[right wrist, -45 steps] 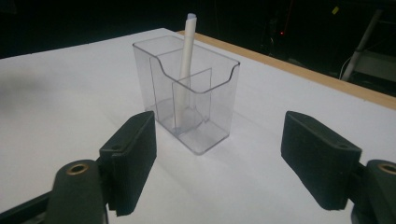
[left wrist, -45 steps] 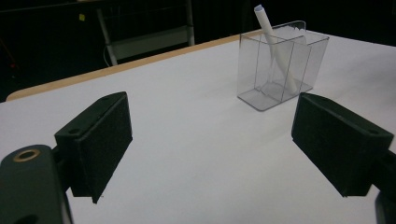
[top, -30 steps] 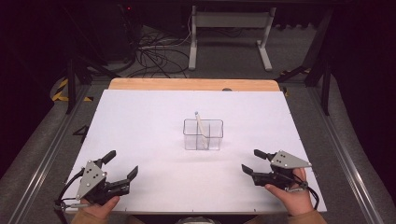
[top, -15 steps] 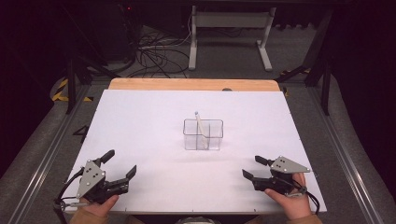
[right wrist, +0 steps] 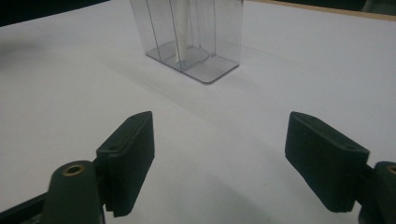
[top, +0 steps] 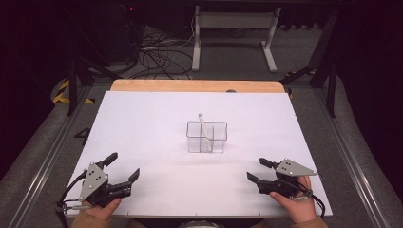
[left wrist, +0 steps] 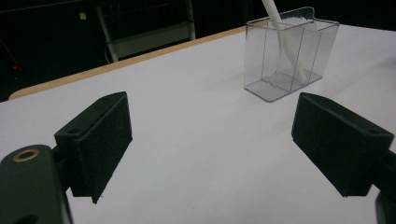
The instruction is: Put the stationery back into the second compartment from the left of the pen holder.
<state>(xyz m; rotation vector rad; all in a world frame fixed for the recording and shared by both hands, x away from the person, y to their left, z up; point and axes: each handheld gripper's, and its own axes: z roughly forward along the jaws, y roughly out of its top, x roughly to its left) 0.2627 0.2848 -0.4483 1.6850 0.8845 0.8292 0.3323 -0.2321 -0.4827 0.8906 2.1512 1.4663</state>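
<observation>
At the near left corner of the counter (top: 142, 118), the left tongs (top: 124, 167) are held with jaws wide, nothing gripped. Near right, the right tongs (top: 256, 170) are likewise spread wide. Between them and farther off, a clear divided container (top: 206, 137) is seen at mid-counter, a white stick (top: 204, 130) leaned inside it.

white table top (top: 142, 123), wooden edge (top: 190, 86), cables (top: 157, 54), metal stand (top: 233, 21)

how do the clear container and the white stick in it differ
The clear container is see-through, boxy and split by dividers; the white stick is opaque, thin and round. The container stands flat and upright on the table; the stick leans, its top poking above the rim. Neither is touched by a gripper.
</observation>
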